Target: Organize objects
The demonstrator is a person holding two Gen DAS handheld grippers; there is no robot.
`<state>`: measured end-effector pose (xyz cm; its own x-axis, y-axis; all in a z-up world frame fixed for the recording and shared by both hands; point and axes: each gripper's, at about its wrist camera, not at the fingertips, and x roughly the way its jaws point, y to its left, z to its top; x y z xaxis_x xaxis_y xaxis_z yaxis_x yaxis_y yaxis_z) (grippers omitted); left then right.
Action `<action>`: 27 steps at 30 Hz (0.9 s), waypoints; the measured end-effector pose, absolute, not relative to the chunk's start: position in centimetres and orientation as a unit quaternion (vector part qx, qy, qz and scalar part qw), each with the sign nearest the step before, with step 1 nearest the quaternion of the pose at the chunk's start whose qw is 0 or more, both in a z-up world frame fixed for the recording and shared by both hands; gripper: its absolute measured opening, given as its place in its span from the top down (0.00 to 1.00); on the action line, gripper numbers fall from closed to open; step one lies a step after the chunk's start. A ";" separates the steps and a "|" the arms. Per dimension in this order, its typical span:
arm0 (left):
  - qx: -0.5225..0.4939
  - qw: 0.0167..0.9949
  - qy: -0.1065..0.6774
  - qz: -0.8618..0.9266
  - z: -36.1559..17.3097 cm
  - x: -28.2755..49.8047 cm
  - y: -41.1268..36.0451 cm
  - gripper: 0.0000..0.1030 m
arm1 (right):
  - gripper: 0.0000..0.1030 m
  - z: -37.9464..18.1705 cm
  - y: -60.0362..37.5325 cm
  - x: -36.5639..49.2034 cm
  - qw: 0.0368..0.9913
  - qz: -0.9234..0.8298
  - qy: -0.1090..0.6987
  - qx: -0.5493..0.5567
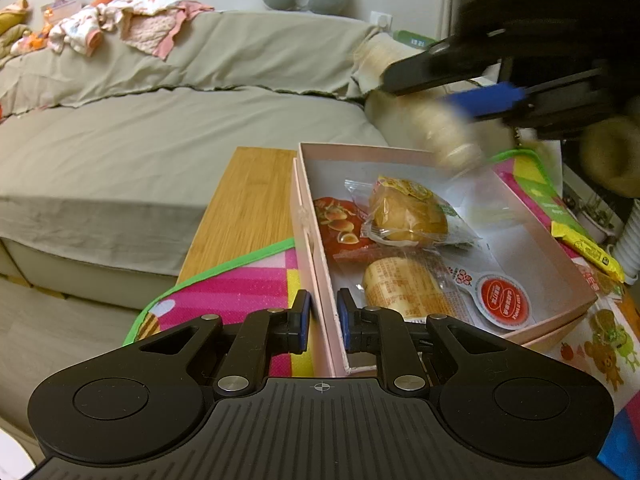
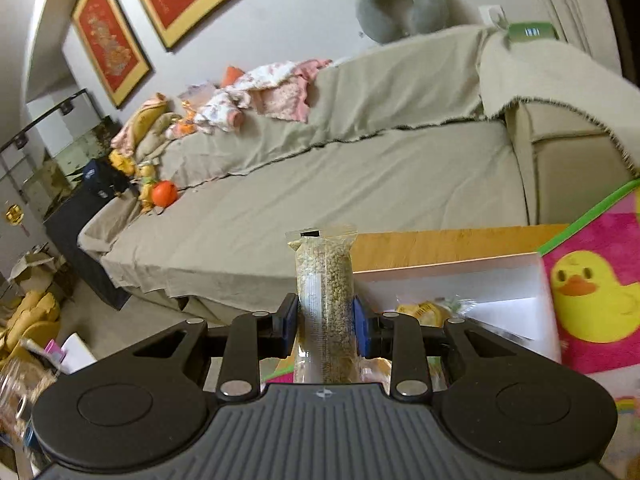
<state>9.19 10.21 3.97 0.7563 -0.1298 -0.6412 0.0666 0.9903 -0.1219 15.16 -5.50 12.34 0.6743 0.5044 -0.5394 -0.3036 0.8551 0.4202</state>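
Note:
A pink box [image 1: 308,216] stands on a colourful mat and holds a wrapped bun [image 1: 412,216], a red snack packet [image 1: 340,224], a wrapped roll [image 1: 404,288] and a red-lidded cup [image 1: 502,300]. My left gripper [image 1: 322,316] is shut on the box's left wall. My right gripper [image 2: 325,320] is shut on a clear packet of grain bar [image 2: 325,280]. In the left wrist view the right gripper [image 1: 436,84] hovers blurred over the box's far right corner with the packet [image 1: 448,128].
A wooden table [image 1: 248,208] carries the mat [image 1: 240,288]. A yellow snack bar [image 1: 588,248] lies on the mat right of the box. A beige sofa [image 2: 360,184] with clothes and toys lies beyond the table. The box also shows in the right wrist view [image 2: 460,276].

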 end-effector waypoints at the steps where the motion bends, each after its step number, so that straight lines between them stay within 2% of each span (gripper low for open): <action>1: -0.046 0.936 0.345 -0.052 3.9 9.2 10.3 0.83 | 0.71 11.9 -5.2 15.7 0.903 0.217 0.339 0.153; 6: -0.047 0.936 0.345 -0.052 3.9 9.2 10.3 0.83 | 0.69 10.6 -6.2 16.1 0.902 0.200 0.345 0.166; 12: -0.046 0.936 0.345 -0.051 3.9 9.2 10.3 0.83 | 0.56 10.5 -10.3 13.0 0.924 0.157 0.323 0.131; 17: -0.046 0.936 0.345 -0.052 3.9 9.2 10.3 0.83 | 0.50 9.5 -14.3 9.2 0.942 0.100 0.311 0.077; 22: -0.046 0.936 0.346 -0.051 3.9 9.2 10.2 0.84 | 0.40 7.1 -18.9 5.9 0.941 0.040 0.331 0.063; 27: -0.045 0.936 0.347 -0.050 3.9 9.2 10.1 0.84 | 0.35 4.3 -22.1 3.8 0.933 -0.008 0.356 0.052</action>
